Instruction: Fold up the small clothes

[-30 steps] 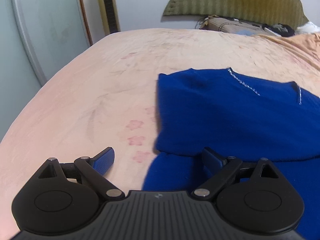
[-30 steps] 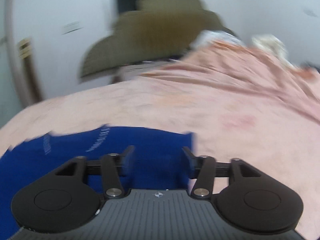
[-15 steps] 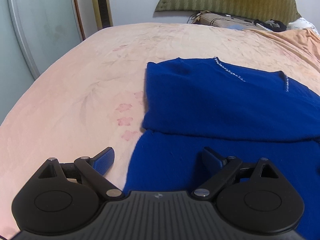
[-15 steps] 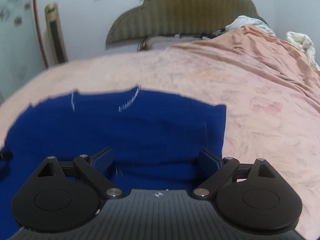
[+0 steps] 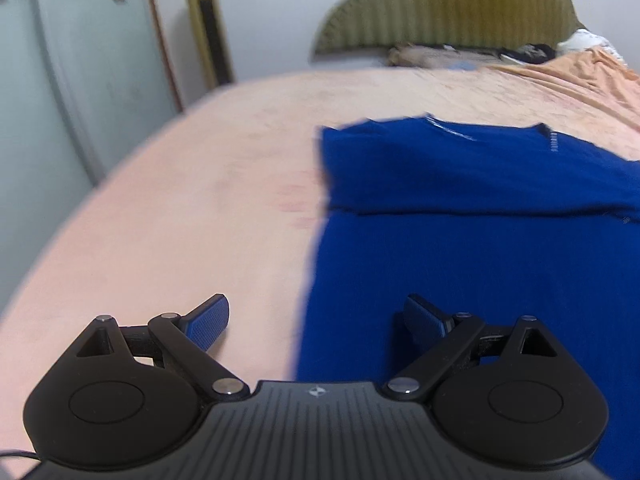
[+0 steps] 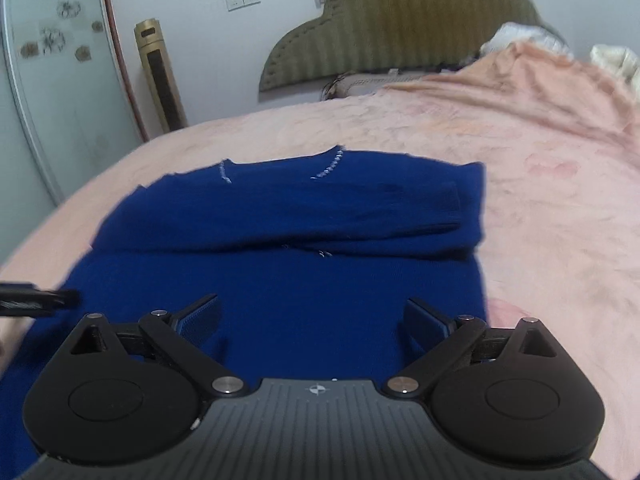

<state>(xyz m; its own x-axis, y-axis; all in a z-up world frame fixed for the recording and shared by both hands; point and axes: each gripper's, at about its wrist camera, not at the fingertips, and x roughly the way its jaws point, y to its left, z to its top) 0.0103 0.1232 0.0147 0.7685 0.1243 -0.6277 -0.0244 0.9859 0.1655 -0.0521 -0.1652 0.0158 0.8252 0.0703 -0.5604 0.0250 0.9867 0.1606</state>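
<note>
A dark blue sweater (image 6: 280, 264) lies flat on the pink bed, its sleeves folded across the chest as a band (image 6: 304, 216). It also shows in the left wrist view (image 5: 480, 248), right of centre. My left gripper (image 5: 316, 320) is open and empty, above the sweater's left edge near the hem. My right gripper (image 6: 312, 320) is open and empty, over the lower right part of the sweater. A dark blurred tip of the other gripper (image 6: 40, 300) shows at the left edge of the right wrist view.
The pink floral bedspread (image 5: 180, 220) stretches left of the sweater and also right of it (image 6: 560, 200). An olive headboard (image 6: 400, 28) and loose items stand at the far end. A glass door (image 5: 72, 80) and a gold tower unit (image 6: 160, 76) stand beyond the bed's left side.
Both grippers have drawn back toward the sweater's hem, so more of the garment shows. Both stay open and empty. The sweater has not moved.
</note>
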